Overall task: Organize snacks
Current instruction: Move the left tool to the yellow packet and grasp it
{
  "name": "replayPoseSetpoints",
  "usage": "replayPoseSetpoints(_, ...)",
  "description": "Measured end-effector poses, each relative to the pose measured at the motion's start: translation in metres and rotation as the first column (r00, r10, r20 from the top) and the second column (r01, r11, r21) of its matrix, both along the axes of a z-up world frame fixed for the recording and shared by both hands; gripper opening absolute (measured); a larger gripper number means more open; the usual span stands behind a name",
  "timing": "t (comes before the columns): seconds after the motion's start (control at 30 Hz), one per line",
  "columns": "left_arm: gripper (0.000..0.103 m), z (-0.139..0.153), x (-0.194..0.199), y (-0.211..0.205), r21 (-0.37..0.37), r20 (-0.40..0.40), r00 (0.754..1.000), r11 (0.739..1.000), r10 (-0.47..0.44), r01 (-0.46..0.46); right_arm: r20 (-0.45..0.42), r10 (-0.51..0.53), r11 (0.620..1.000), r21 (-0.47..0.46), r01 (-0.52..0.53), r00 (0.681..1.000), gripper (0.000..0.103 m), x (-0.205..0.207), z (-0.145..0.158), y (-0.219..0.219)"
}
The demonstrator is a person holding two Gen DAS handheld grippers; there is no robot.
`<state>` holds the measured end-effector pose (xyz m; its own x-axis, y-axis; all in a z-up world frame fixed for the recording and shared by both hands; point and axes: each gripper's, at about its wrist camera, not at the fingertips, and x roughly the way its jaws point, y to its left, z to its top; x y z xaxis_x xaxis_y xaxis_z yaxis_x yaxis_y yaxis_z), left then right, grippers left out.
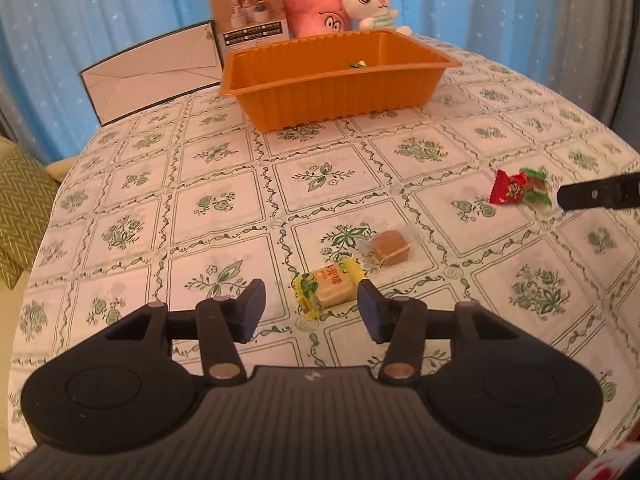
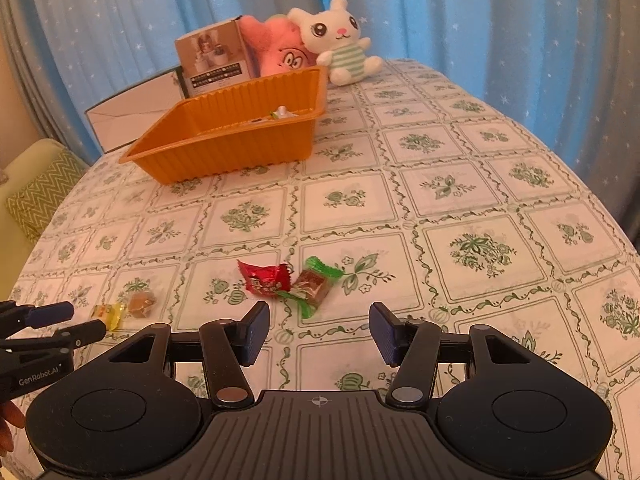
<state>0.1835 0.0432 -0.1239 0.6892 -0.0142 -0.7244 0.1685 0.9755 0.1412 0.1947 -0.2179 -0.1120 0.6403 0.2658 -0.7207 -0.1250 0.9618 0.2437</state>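
Note:
In the left wrist view my left gripper (image 1: pixel 311 310) is open and empty, just short of a yellow-wrapped snack (image 1: pixel 331 286) on the tablecloth. A clear-wrapped brown snack (image 1: pixel 390 247) lies just beyond it. A red snack (image 1: pixel 507 188) and a green-wrapped snack (image 1: pixel 535 188) lie to the right, beside a finger of my right gripper (image 1: pixel 598 196). In the right wrist view my right gripper (image 2: pixel 318 330) is open and empty, just short of the red snack (image 2: pixel 264 280) and the green-wrapped snack (image 2: pixel 314 286). The orange tray (image 1: pixel 340 92) stands at the back and holds small snacks (image 2: pixel 282 114).
Behind the tray (image 2: pixel 224 148) stand a small box (image 1: pixel 250 16), a pink plush (image 1: pixel 316 10), a white bunny plush (image 1: pixel 366 0) and a white folder (image 1: pixel 152 72). Blue curtains hang behind. A cushioned seat (image 2: pixel 36 196) is left of the table. My left gripper shows at far left (image 2: pixel 68 322).

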Motion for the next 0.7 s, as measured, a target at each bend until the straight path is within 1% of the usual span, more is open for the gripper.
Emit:
replayPoseSetpoints(0.07,0.049,-0.004,0.005,-0.002,0.022,-0.010,1.000,0.999,-0.026,0.026,-0.008,-0.016,1.000,0.007,0.016,1.000,0.055,0.002,-0.001,-0.003)
replayPoseSetpoints(0.13,0.053,-0.006,0.009,-0.002,0.036,-0.001,0.999,0.998,-0.045,0.045,-0.010,-0.026,1.000,0.011,0.026,1.000,0.055,0.004,-0.002,-0.004)
replayPoseSetpoints(0.17,0.053,-0.006,0.012,-0.002,0.040,0.000,0.998,0.998,-0.055,0.055,-0.011,-0.029,0.999,0.013,0.029,1.000,0.055,0.004,-0.003,-0.005)
replayPoseSetpoints(0.23,0.053,-0.006,0.018,0.001,0.031,-0.004,0.998,0.997,-0.068,0.068,-0.014,-0.034,0.999,0.015,0.034,0.999,0.055,0.006,-0.004,-0.005)
replayPoseSetpoints(0.3,0.051,-0.006,0.022,0.004,0.002,-0.021,0.998,0.998,-0.064,0.064,-0.018,-0.038,0.999,0.019,0.039,0.999,0.055,0.007,-0.005,-0.005)
replayPoseSetpoints(0.33,0.046,-0.005,0.024,0.005,-0.017,-0.029,0.998,0.998,-0.059,0.059,-0.019,-0.040,0.999,0.021,0.041,0.999,0.055,0.007,-0.005,-0.005)
replayPoseSetpoints(0.37,0.044,-0.005,0.023,0.007,-0.041,-0.039,0.998,0.998,-0.052,0.051,-0.020,-0.042,0.999,0.022,0.043,0.999,0.055,0.008,-0.005,-0.004)
replayPoseSetpoints(0.47,0.039,-0.004,0.020,0.004,-0.049,-0.045,0.998,0.998,-0.047,0.045,-0.016,-0.043,0.999,0.023,0.043,0.999,0.055,0.009,-0.005,-0.001)
replayPoseSetpoints(0.57,0.028,-0.004,0.018,0.003,-0.073,-0.048,0.997,0.996,-0.056,0.052,-0.016,-0.041,0.999,0.024,0.041,0.999,0.055,0.009,-0.005,0.001)
replayPoseSetpoints(0.6,0.022,-0.004,0.018,0.003,-0.087,-0.052,0.997,0.995,-0.061,0.056,-0.017,-0.039,0.999,0.024,0.040,0.999,0.055,0.009,-0.006,0.002)
replayPoseSetpoints(0.7,0.020,-0.002,0.018,0.000,-0.087,-0.061,0.996,0.995,-0.062,0.057,-0.015,-0.031,0.999,0.017,0.032,0.999,0.055,0.009,-0.006,0.005)
